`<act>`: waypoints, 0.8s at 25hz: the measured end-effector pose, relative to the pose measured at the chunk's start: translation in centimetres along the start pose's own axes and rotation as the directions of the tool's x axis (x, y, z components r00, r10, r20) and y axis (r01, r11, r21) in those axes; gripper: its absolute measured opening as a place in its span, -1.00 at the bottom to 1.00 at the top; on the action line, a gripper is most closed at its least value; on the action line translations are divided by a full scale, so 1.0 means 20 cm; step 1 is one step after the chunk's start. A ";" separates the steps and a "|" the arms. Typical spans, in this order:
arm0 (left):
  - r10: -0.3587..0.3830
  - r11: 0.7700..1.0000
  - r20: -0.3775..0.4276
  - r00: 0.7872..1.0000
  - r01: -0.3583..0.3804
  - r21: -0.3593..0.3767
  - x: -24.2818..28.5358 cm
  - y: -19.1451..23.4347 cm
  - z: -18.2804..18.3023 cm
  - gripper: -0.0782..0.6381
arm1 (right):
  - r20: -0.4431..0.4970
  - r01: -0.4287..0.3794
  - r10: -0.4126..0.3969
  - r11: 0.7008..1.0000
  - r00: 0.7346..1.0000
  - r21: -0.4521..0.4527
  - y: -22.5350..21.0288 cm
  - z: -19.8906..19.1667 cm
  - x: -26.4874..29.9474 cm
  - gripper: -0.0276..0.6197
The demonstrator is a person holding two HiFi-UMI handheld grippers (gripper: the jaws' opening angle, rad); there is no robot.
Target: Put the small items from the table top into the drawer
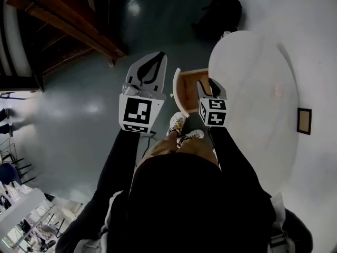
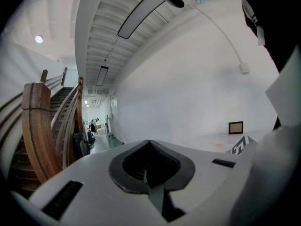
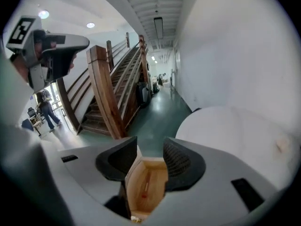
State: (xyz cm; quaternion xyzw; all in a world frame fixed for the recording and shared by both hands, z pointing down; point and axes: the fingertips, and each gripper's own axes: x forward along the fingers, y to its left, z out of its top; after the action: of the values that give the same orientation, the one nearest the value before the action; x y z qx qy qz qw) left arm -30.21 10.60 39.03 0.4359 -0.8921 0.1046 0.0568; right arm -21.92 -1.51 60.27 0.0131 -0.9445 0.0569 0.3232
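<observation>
The wooden drawer (image 1: 188, 90) stands pulled out from the round white table (image 1: 253, 62), its white front toward my feet. My right gripper (image 1: 208, 84) hangs just above it, open, with nothing between the fingers. In the right gripper view the drawer's wall (image 3: 134, 182) shows through the right gripper (image 3: 150, 147), and a small red item (image 3: 144, 195) lies on its floor. A small pale pink item (image 1: 277, 91) lies on the table top, also seen as the pink item (image 3: 282, 144). My left gripper (image 1: 157, 56) is off the table to the left, shut and empty, pointing out over the green floor.
A small framed picture (image 1: 304, 121) stands at the table's right side against the white wall. A black bag (image 1: 221, 12) sits on the floor beyond the table. A wooden staircase (image 1: 58, 20) rises at far left. My shoes (image 1: 181, 128) are below the drawer.
</observation>
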 end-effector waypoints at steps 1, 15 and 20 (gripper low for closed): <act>-0.006 1.000 0.009 1.000 0.006 0.001 0.01 0.00 0.02 -0.74 | 0.049 0.013 -0.013 1.000 0.999 -0.013 -0.02 0.08 -0.03 -0.33; -0.111 0.992 0.191 0.975 0.095 0.089 0.19 -0.06 0.46 -0.74 | 0.599 0.239 -0.133 0.966 0.790 -0.100 -0.17 1.13 -0.71 -0.33; -0.196 0.979 0.223 0.955 0.176 0.108 0.29 -0.15 0.56 -0.74 | 0.636 0.304 -0.191 0.950 0.748 -0.073 -0.23 1.17 -0.81 -0.34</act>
State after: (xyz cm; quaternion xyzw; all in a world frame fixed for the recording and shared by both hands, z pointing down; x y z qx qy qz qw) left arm -31.48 1.61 29.62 0.5292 -0.8422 0.0856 -0.0576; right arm -23.13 -9.05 32.53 0.1286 -0.9888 -0.0754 -0.0016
